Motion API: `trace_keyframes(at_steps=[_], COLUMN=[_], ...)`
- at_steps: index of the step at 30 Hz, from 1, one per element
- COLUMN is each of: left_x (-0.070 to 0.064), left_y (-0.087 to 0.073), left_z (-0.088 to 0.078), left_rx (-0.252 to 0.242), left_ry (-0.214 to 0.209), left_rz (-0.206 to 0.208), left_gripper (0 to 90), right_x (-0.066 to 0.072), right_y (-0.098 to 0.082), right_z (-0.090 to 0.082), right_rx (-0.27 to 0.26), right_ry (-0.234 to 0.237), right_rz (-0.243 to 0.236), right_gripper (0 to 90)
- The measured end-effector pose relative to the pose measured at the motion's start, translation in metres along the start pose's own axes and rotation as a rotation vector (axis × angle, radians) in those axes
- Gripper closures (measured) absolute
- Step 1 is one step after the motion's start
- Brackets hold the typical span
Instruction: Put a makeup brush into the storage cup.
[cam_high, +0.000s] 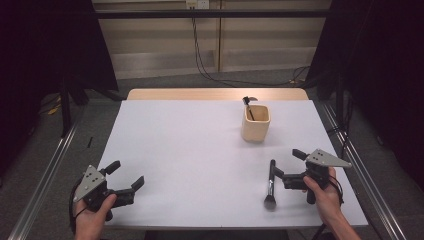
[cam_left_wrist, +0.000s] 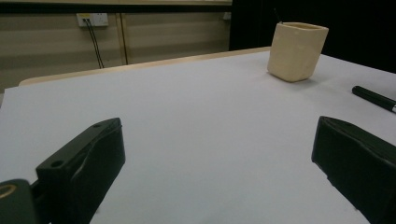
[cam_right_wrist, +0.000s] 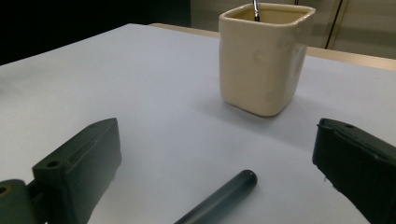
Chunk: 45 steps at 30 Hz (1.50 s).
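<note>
A black makeup brush (cam_high: 271, 184) lies flat on the white table (cam_high: 190, 145) at the front right, bristles toward the person. My right gripper (cam_high: 288, 163) stands open just right of it. In the right gripper view the brush's handle end (cam_right_wrist: 219, 198) lies low between the open jaws of the right gripper (cam_right_wrist: 217, 135), untouched. A cream square cup (cam_high: 256, 122) stands beyond, upright, with a thin black tool (cam_high: 248, 106) sticking out. The cup (cam_right_wrist: 261, 60) is straight ahead of the right gripper. My left gripper (cam_high: 126, 174) is open at the front left, nothing between its fingers.
In the left gripper view the left gripper (cam_left_wrist: 223, 135) faces bare table, with the cup (cam_left_wrist: 297, 51) far right and the brush handle (cam_left_wrist: 373, 98) at the right edge. Metal rails run along both sides of the table. Cables hang on the back wall.
</note>
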<state>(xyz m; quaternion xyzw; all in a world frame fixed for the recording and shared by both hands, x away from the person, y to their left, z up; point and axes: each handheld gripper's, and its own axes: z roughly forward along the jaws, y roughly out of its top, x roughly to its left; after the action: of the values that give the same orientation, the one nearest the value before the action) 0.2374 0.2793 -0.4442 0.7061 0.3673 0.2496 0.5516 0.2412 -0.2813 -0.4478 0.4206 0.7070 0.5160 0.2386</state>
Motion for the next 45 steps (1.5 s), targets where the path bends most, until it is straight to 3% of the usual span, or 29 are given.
trace_keyframes(at_steps=[2, 5, 13, 18, 32, 45], left_x=[-0.001, -0.004, -0.003, -0.006, 0.0, 0.0], left_y=[0.0, 0.001, 0.0, 0.001, 0.0, 0.0], left_z=[0.0, 0.001, 0.001, 0.002, 0.003, 0.005], left_rx=[0.0, 0.008, 0.006, 0.014, 0.018, 0.025], left_ry=[-0.012, -0.017, -0.012, -0.017, 0.005, 0.002], left_rz=[-0.018, 0.001, 0.004, 0.033, 0.024, 0.025], left_gripper=[2.6, 2.6, 2.6, 2.6, 2.6, 2.6], right_x=[0.0, 0.0, 0.0, -0.001, -0.009, -0.013], right_y=[0.003, 0.008, 0.016, 0.021, 0.033, 0.037], right_z=[0.003, 0.009, 0.024, 0.03, 0.04, 0.049], right_rx=[0.006, 0.023, 0.086, 0.123, 0.391, 0.554], right_ry=[0.002, 0.003, 0.012, 0.024, 0.045, 0.033], right_rz=[-0.003, -0.003, -0.003, -0.002, 0.035, 0.022], right_gripper=[1.6, 1.7, 1.5, 1.2, 3.5, 4.3])
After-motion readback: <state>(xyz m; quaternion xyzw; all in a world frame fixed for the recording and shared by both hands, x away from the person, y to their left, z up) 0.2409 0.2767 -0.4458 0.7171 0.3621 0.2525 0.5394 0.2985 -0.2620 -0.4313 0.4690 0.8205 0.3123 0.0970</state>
